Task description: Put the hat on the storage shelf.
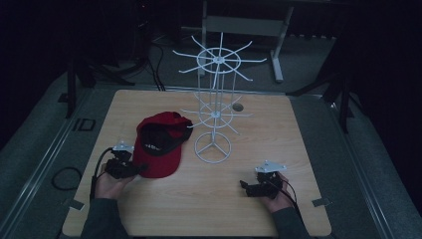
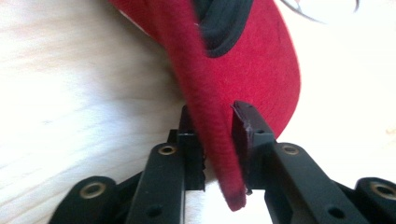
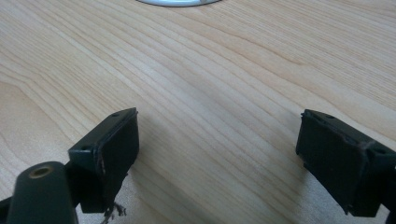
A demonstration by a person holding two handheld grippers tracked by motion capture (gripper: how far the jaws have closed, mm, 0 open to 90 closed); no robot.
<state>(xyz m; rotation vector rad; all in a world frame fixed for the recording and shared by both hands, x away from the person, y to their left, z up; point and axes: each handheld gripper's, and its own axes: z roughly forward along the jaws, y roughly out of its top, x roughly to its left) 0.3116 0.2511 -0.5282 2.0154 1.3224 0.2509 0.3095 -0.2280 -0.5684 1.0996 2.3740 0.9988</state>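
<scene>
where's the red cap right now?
In the high view the red cap lies upside down on the table's left half, just left of the white wire rack's base, with its brim edge between the left gripper's jaws.

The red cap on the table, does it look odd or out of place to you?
Yes: the red cap lies upside down, dark lining up, beside the white wire rack rather than hung on it. The left gripper has pinched its brim edge.

The cap (image 1: 160, 144) lies on the table (image 1: 259, 209) just ahead of the left claw (image 1: 142, 169), its brim between that claw's jaws; the wire rack (image 1: 213, 99) stands beyond the right claw (image 1: 243, 185), apparently just right of the cap; both claws sit well apart.
</scene>
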